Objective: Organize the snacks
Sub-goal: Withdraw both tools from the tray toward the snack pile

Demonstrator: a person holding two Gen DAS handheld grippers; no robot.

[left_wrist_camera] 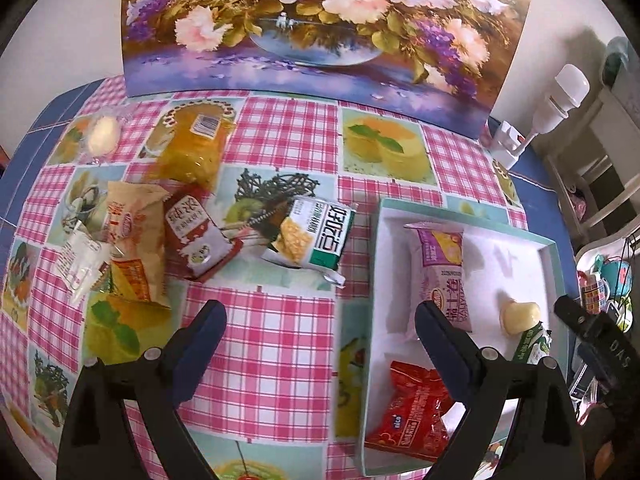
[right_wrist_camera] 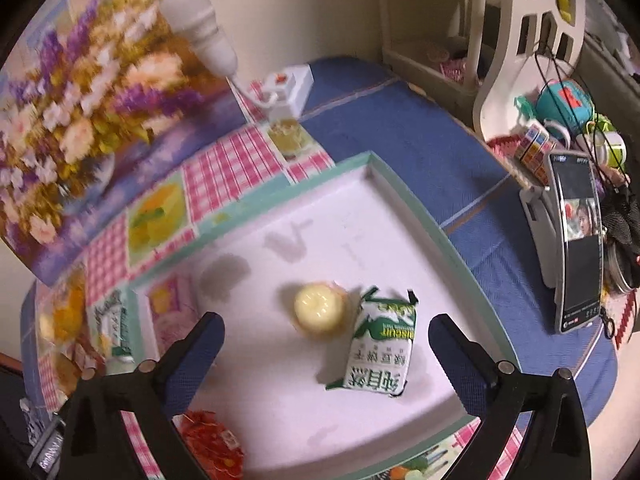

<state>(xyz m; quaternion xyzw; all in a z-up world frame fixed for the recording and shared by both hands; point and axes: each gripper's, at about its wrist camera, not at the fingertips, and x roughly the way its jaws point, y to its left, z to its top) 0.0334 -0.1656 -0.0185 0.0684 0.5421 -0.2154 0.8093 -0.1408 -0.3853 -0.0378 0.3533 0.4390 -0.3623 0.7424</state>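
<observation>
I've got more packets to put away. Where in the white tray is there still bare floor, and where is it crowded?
The tray is bare across its far half, between the far rim and the yellow jelly cup. The jelly cup, green biscuit packet, purple packet and red packet crowd the near half. Both grippers hang open and empty.

Biscuit packet [right_wrist_camera: 376, 344] and jelly cup [right_wrist_camera: 318, 312] side by side in the tray [right_wrist_camera: 404, 196] — other snacks [left_wrist_camera: 192, 216] left of it.

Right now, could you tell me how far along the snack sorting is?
Done: the box holds a purple packet, red packet, green biscuit packet and yellow candy. In hand: nothing; left gripper and right gripper are open. Left: the green cracker packet and others on the tablecloth.
</observation>
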